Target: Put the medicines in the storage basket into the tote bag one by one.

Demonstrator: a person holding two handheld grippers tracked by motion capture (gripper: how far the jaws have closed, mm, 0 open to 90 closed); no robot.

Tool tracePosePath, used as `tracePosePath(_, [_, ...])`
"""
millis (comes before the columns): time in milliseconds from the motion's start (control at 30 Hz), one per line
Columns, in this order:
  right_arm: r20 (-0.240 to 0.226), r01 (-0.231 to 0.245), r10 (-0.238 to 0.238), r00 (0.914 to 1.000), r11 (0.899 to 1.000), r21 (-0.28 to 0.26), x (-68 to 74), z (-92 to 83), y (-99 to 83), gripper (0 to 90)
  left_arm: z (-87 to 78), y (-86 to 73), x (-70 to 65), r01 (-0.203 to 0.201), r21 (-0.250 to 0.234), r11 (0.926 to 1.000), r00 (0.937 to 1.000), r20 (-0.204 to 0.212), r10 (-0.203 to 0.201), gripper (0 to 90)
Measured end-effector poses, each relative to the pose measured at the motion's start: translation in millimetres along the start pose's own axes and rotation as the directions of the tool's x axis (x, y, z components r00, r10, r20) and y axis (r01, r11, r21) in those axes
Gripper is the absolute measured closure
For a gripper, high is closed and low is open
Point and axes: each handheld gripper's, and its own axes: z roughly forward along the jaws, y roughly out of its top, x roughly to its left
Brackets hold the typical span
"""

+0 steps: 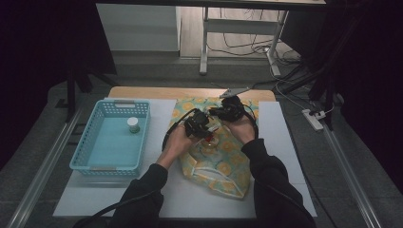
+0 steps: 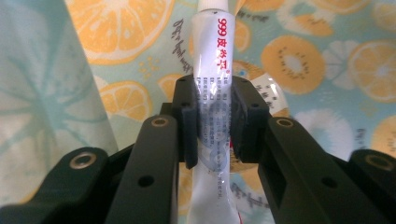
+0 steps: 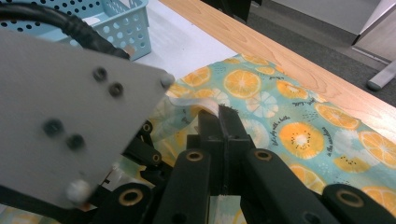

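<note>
To my left a blue basket (image 1: 88,142) holds a small white jar (image 1: 133,125); beyond, a power strip (image 1: 313,118).

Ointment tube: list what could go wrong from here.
1. The left gripper clamps the soft ointment tube across its middle; more squeeze could crease it or force ointment toward the cap.
2. The right gripper pinches only a thin edge of the orange-print bag; the cloth may slip free.

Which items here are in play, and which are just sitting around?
In play: ointment tube clamped in left gripper; orange-print fabric bag, its edge pinched by right gripper.
Lying about: blue basket, small jar inside it, power strip on floor.
</note>
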Motion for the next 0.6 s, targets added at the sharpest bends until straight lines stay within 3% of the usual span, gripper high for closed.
tracePosePath(67, [0.003, 0.0, 0.0, 1.0, 1.0, -0.001, -0.1, 0.2, -0.3, 90.0, 1.7, -0.2, 1.9, 0.019, -0.011, 0.9997, 0.9998, 0.01, -0.019, 73.5])
tracePosePath(267, [0.005, -0.001, 0.001, 1.0, 1.0, 0.003, -0.1, 1.6, -2.4, 90.0, 7.2, -1.2, 5.8, 0.028, -0.018, 0.9994, 0.9995, 0.014, -0.027, 72.2])
tracePosePath(533, [0.009, 0.0, 0.0, 1.0, 1.0, 0.001, -0.4, 1.3, -3.9, 90.0, 4.6, -3.8, 7.7, 0.066, -0.039, 0.997, 0.9973, 0.035, -0.065, 59.5])
tracePosePath(600, [0.009, 0.0, 0.0, 1.0, 1.0, -0.001, -0.5, 1.0, -3.9, 90.0, 1.1, -3.3, 7.2, 0.054, -0.038, 0.9978, 0.9979, 0.036, -0.053, 56.0])
